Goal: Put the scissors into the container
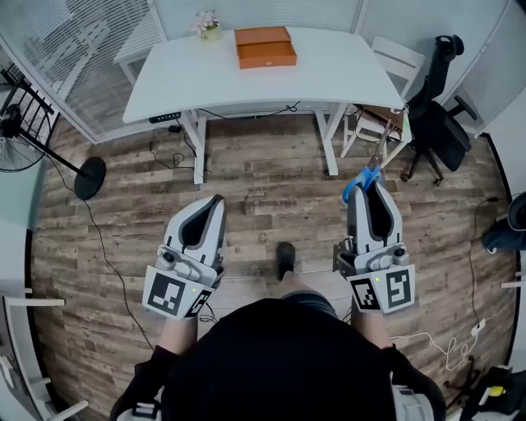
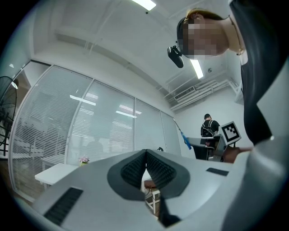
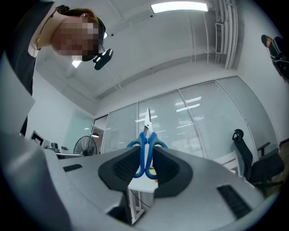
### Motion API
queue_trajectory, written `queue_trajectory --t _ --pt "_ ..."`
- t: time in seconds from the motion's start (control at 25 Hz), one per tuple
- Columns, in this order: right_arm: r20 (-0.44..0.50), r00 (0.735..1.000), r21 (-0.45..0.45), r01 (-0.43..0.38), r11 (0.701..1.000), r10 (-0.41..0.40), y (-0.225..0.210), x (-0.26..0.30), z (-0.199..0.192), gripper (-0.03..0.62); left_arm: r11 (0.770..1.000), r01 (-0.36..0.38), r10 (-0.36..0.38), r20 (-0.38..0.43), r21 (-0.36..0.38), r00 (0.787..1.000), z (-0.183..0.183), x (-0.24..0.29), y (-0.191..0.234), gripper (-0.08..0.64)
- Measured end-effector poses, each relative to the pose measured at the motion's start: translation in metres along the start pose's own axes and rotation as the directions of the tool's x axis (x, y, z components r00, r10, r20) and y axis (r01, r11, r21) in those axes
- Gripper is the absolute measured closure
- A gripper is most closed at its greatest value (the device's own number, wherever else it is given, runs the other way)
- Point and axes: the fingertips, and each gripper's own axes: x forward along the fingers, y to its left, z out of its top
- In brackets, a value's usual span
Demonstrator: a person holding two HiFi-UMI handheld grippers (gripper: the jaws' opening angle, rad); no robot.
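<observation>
- While over the floor [image 1: 263,197], right gripper [image 1: 367,185] fingers clamp the scissors [image 3: 147,137] by blue handles.
- left gripper [image 1: 217,201] fingers clenched, empty.
- orange container [image 1: 265,47] sits on counter [image 1: 345,74].

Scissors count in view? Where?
1. The blue-handled scissors are clamped in the right gripper, blades pointing out past its tips. The left gripper is shut on nothing. Inside of the orange container is hidden.

Light: bright, even, from long white ceiling strip lamps [image 3: 179,6]; reflections streak the frosted glass partition wall [image 2: 104,126]. Shadows: soft. Edges: strong fisheye bending, dark corners. Focus: left gripper [image 2: 146,154] body close to lens, seemingly soft.
</observation>
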Motion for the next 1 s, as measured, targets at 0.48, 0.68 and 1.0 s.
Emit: queue_trajectory --t 0.48,0.68,1.0 --pt "-0.009 1.000 0.001 -0.018 1.000 0.018 -0.046 0.081 -0.013 0.502 0.999 -0.038 0.038 0.029 -0.007 0.999 0.001 0.077 0.043 0.549" --pt "0.002 0.999 0.003 -0.033 0.999 0.033 -0.072 0.116 -0.015 0.502 0.998 -0.062 0.062 0.016 0.005 0.998 -0.008 0.110 0.059 0.549" --pt "-0.001 0.999 0.021 -0.052 0.998 0.052 -0.112 0.159 -0.028 0.502 0.996 -0.090 0.090 0.026 0.013 0.996 -0.015 0.160 0.073 0.549"
